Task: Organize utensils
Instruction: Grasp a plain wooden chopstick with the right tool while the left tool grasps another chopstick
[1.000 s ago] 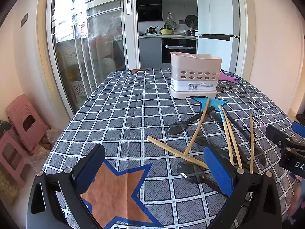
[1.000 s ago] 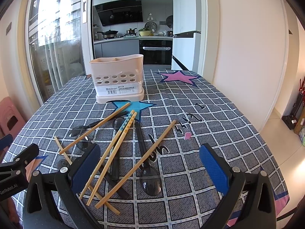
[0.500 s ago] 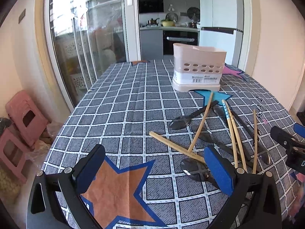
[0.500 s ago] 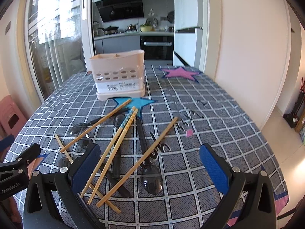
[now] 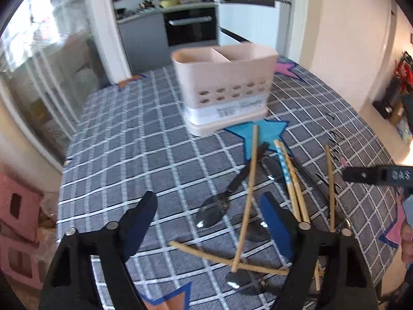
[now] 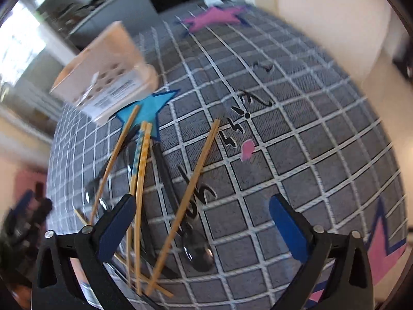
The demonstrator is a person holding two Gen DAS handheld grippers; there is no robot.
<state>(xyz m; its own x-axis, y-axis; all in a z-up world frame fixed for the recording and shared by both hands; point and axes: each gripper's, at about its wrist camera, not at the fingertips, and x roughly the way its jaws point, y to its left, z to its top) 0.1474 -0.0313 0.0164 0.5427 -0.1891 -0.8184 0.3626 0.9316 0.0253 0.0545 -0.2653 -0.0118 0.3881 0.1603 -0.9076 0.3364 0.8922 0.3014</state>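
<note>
Open tongs (image 5: 209,217) over scattered chopsticks (image 5: 247,201)

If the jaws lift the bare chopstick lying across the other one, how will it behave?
The crossing chopstick looks thin and rigid, so probably stiff and light. Resting on another chopstick, it may pivot or roll. Its smooth surface could slip.

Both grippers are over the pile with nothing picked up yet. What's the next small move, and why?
Probably lower the right gripper, jaws open and empty, onto the lone chopstick lying between its fingers and close. That chopstick lies on top of the spoons, so it looks easiest to lift toward the holder.
</note>
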